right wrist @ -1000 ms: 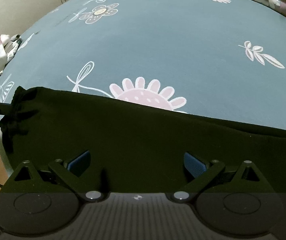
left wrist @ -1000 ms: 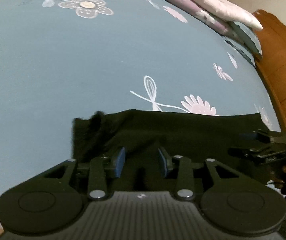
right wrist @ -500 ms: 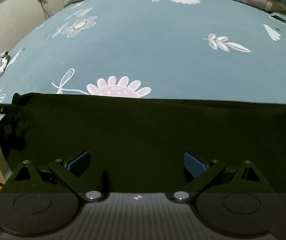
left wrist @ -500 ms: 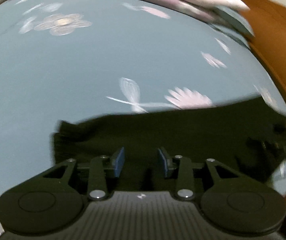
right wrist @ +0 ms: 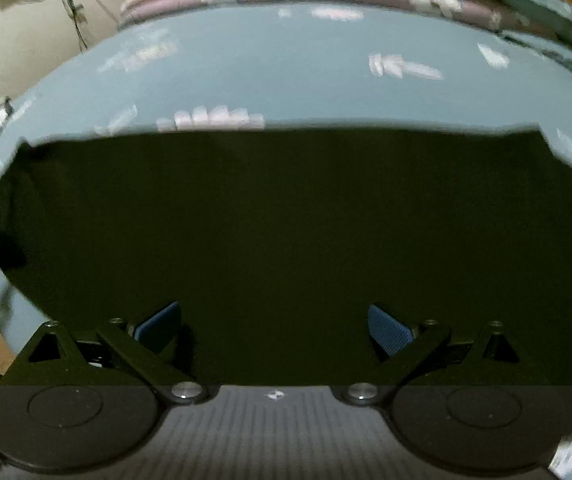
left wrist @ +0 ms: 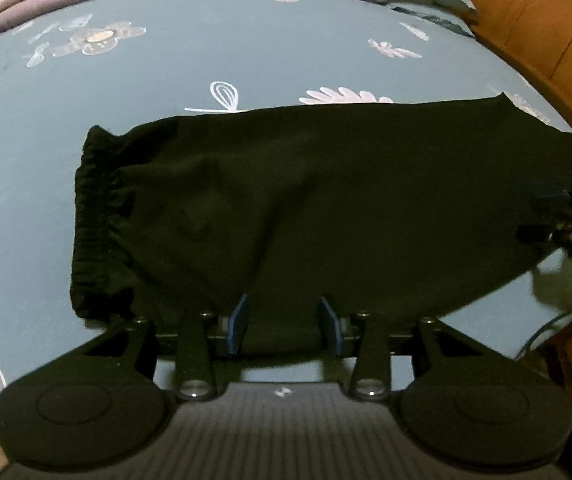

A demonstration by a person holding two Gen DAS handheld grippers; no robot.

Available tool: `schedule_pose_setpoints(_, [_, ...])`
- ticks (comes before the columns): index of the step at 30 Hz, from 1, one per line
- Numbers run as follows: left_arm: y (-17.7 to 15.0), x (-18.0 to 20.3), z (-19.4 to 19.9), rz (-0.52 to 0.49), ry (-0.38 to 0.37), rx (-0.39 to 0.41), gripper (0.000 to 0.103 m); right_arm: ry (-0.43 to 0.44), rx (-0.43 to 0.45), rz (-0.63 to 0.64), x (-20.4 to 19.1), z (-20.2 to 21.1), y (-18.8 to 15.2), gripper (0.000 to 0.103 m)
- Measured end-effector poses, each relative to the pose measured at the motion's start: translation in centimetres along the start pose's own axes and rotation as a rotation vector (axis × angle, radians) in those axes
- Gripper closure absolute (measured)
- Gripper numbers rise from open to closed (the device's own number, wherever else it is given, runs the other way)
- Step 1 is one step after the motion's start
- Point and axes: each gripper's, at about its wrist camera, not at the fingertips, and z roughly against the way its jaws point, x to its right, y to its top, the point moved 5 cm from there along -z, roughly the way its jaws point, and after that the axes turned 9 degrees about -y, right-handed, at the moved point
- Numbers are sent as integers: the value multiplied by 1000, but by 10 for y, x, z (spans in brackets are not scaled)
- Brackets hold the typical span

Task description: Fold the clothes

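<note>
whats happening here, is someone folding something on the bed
A person with a handheld gripper in each hand is working on a black garment spread flat on a blue floral bedsheet. Its ribbed elastic band lies at one end. The left gripper and the right gripper are both open over the near edge, gripping nothing.

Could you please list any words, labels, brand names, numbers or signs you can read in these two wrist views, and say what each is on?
No readable text in either view.
Left gripper body: a small white emblem, a mark and not letters.
Right gripper body: the same small emblem.
Black garment: no label visible.
Bedsheet: only printed flowers and leaves.
</note>
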Motion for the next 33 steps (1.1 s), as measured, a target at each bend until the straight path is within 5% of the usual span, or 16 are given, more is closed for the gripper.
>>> schedule_pose_setpoints(7, [-2,9,3,-35,10,29,50,-56,91,38,-8,3,-15,0])
schedule_pose_setpoints(20, [59,42,2,-74,-138,124,50,-81,137,-42,20,11,7,0])
schedule_pose_setpoints(28, [113,82,-53,-163,-263,36,50,-102,141,-84,50,9,42,0])
schedule_pose_setpoints(33, [113,66,-68,-98,-176,16,51,-116,131,-42,68,-18,81,0])
